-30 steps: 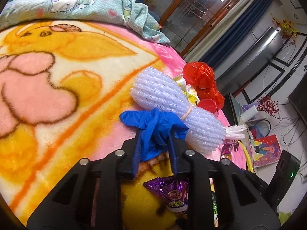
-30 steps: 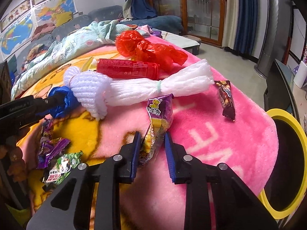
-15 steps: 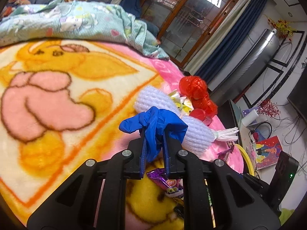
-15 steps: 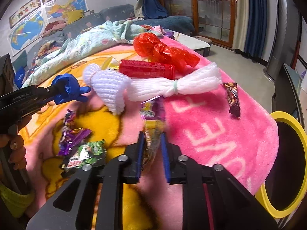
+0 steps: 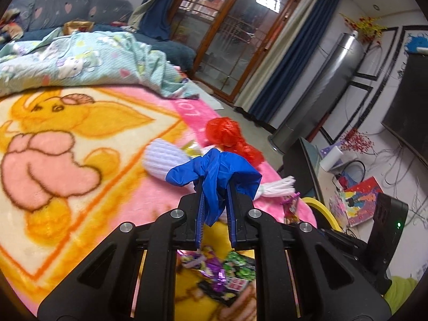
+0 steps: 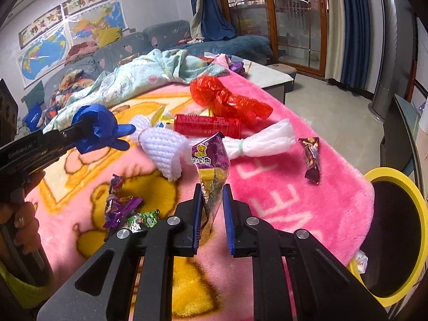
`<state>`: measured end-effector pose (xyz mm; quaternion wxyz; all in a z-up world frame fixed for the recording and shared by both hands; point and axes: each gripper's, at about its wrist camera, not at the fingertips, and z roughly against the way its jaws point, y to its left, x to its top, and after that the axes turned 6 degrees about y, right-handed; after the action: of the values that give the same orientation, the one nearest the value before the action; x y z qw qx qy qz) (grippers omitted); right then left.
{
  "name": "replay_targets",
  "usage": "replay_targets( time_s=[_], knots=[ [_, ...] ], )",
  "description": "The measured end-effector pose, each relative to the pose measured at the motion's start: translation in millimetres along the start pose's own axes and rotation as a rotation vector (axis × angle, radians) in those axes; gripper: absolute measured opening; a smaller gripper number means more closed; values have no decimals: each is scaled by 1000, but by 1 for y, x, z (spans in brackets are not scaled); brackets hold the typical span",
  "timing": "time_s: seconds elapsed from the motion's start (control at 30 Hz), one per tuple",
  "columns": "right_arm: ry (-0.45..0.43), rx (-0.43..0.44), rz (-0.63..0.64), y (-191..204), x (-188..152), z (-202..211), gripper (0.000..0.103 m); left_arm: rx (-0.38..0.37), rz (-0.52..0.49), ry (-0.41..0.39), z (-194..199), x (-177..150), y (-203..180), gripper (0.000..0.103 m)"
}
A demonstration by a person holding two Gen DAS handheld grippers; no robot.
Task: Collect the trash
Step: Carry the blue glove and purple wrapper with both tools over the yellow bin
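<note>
Left wrist view: the left gripper [image 5: 216, 184] is clamped on a crumpled blue glove [image 5: 214, 171], which is lifted clear of the pink blanket [image 5: 80, 187]. It points slightly downward toward the blanket's far edge. In the right wrist view the same gripper enters at 9 o'clock, with a hand [image 6: 24, 222] on its handle at 8 o'clock.

The right gripper [image 6: 211, 195] is pinched on the lower part of a purple snack packet [image 6: 211, 165], which stands upright above the blanket at centre frame.

Still on the blanket: a white foam net [image 6: 187, 144] at 12 o'clock of the packet, a red tube [image 6: 207, 125] and red plastic bag [image 6: 224, 99] beyond it, a brown wrapper [image 6: 311, 159] at 2 o'clock, and loose wrappers [image 6: 125, 211] at 9 o'clock. A yellow-rimmed bin [image 6: 417, 200] sits at 3 o'clock, off the blanket's edge.

Against the frames a second ago, both grippers have narrowed onto their items and risen: glove and packet then lay on the blanket; both now hang free.
</note>
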<state>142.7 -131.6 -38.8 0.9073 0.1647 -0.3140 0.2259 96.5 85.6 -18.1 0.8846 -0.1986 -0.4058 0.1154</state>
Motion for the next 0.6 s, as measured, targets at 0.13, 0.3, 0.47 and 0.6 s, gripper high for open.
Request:
replay_targets(
  time_s=[0.13,0.3,0.47,0.6],
  knots=[
    [-14,1,-12,-4,3,7,15,-14,-26,3,0,-3,-13,9],
    [-37,-4,-30,-15,6,19,15,-32,-51,10,-1,-5,-28,9],
    [-56,-16,-52,-29,5,32,15,-54,-86,20,-3,-9,-44,9],
    [-64,-24,-67,-39,0,41,15,-70,-118,33,-5,-13,-59,9]
  ],
)
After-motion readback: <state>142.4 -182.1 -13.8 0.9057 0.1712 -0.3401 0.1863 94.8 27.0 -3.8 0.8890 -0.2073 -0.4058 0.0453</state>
